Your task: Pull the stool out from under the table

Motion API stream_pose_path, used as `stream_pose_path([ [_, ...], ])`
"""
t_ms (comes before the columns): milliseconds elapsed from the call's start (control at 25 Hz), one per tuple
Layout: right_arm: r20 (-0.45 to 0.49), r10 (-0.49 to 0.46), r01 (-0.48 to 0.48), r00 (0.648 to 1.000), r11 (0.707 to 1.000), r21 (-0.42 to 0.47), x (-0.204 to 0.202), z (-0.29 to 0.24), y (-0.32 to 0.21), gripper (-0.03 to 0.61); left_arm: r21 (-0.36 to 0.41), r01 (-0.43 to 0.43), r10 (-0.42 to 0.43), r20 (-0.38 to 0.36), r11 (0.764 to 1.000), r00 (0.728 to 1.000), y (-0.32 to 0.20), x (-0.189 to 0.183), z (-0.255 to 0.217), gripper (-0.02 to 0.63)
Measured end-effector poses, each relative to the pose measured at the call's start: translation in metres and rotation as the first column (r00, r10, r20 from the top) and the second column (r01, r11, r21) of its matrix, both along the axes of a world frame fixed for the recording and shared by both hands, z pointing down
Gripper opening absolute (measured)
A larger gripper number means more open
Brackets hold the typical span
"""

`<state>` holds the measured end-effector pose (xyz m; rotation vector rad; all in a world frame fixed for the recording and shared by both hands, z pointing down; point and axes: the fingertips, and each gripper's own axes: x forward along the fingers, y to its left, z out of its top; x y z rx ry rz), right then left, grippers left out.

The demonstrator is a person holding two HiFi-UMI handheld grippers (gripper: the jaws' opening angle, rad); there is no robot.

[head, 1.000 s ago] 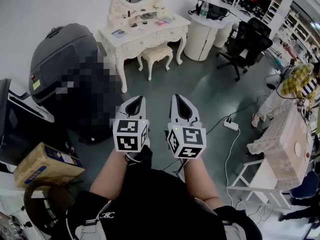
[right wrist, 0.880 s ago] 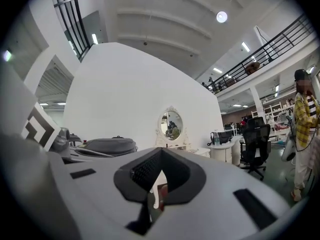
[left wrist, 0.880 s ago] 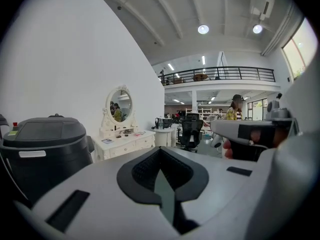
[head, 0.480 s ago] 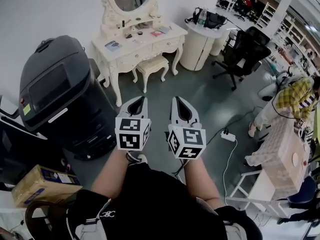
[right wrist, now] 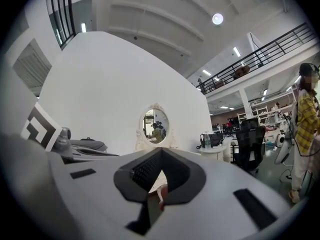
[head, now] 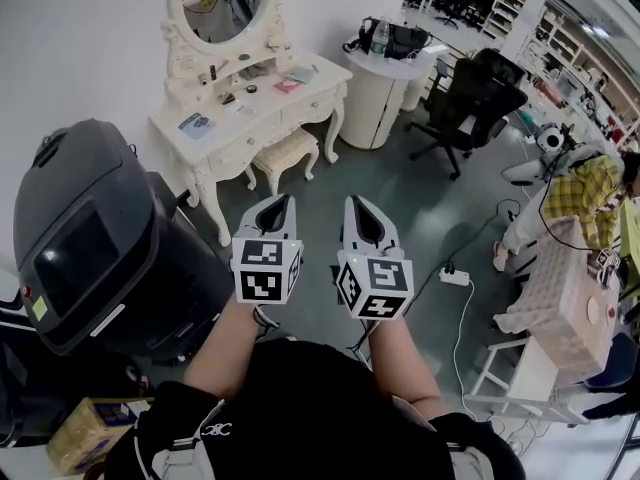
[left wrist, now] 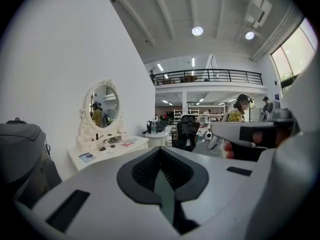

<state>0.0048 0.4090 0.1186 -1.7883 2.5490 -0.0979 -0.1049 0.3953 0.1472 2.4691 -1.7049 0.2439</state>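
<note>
The stool [head: 285, 152] stands tucked partway under the white desk [head: 318, 69], between its carved legs, with its seat showing at the front edge. It is well apart from both tongs, with open grey floor [head: 400, 203] between. The left tongs [head: 275, 208] and right tongs [head: 358, 213] are held side by side at chest height, each closed tight on nothing. This looks like the approach step. Next, I judge, the person must walk up, lower and open one pair, and take the seat rim or a leg.

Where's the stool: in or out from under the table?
In, only partly. The stool stands upright at the table kneehole, its rear under the front edge and its front sticking out.
</note>
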Motion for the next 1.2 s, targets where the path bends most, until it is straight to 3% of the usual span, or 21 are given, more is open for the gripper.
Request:
stream_pose_path([
  [520, -0.037, 0.021, -0.022, 0.999, 0.999, -0.037, -0.043, 0.023, -0.077, 0.006, -0.089, -0.041, 0.039, -0.023, 0.995, 0.999, -0.082, -0.04, 0.036, 0.0],
  [720, 0.033, 0.007, -0.005, 0.999, 0.998, -0.07, -0.049, 0.028, -0.102, 0.006, -0.077, -0.037, 0.038, 0.017, 0.996, 0.999, -0.092, -0.046, 0.041, 0.0],
  [1200, 0.0, -0.083, 0.083, 0.997, 0.996, -0.027, -0.071, 0.024, -0.191, 0.006, -0.059, 0.046, -0.044, 0.047, 0.997, 0.998, -0.172, -0.066, 0.045, 0.0],
])
